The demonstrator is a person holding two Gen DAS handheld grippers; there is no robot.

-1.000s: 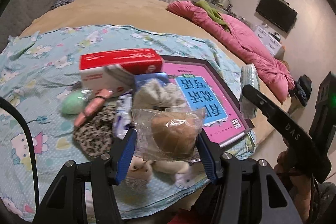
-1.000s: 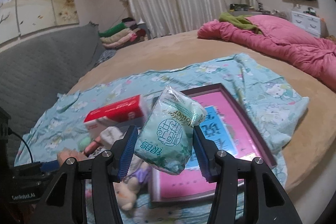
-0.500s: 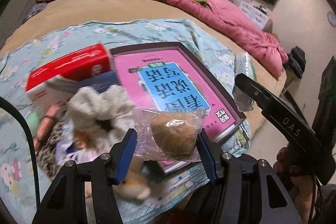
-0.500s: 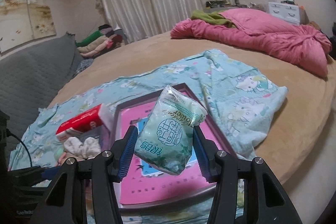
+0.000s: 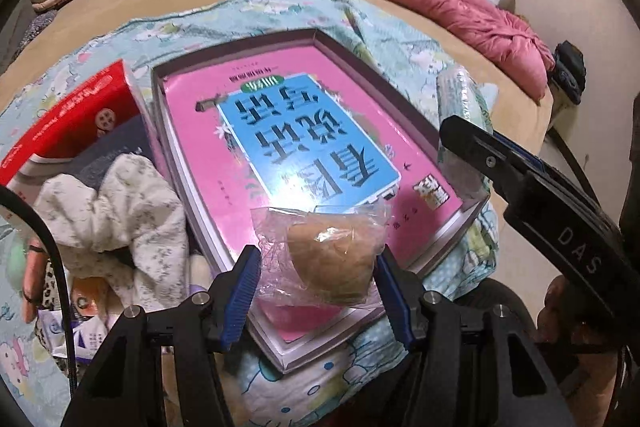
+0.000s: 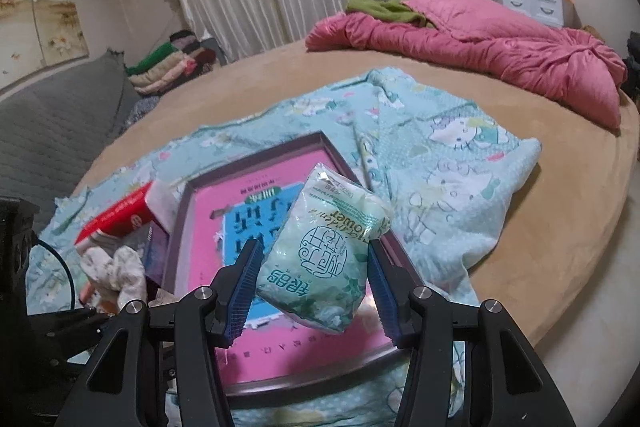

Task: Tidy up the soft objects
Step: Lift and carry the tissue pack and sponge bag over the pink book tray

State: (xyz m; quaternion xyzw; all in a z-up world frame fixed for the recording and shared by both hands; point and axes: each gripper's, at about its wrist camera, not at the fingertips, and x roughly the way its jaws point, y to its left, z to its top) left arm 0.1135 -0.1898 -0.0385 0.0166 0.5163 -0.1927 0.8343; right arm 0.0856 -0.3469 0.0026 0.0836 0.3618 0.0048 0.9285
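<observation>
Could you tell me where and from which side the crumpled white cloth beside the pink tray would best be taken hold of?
Probably the raised fold on top of the white cloth, coming from above. It lies bunched in a heap, with the red box behind it and the tray wall close on one side, so side approaches look crowded.

Clear plastic bag: thin crinkled film, glossy, brown matt lump inside. Green tissue pack: shiny printed plastic wrap, wrinkled at seams. Fingers: blue ribbed pads on matt black plastic, bright metal screws. Pink book in tray: glossy cover, glare near its front edge. Red box left of book: smooth card, slight sheen. White cloth left of book: soft, crumpled, matt. Printed sheet under book: matt woven cloth. Bed beyond book: tan plush. Pink quilt: puffy, faint sheen.
</observation>
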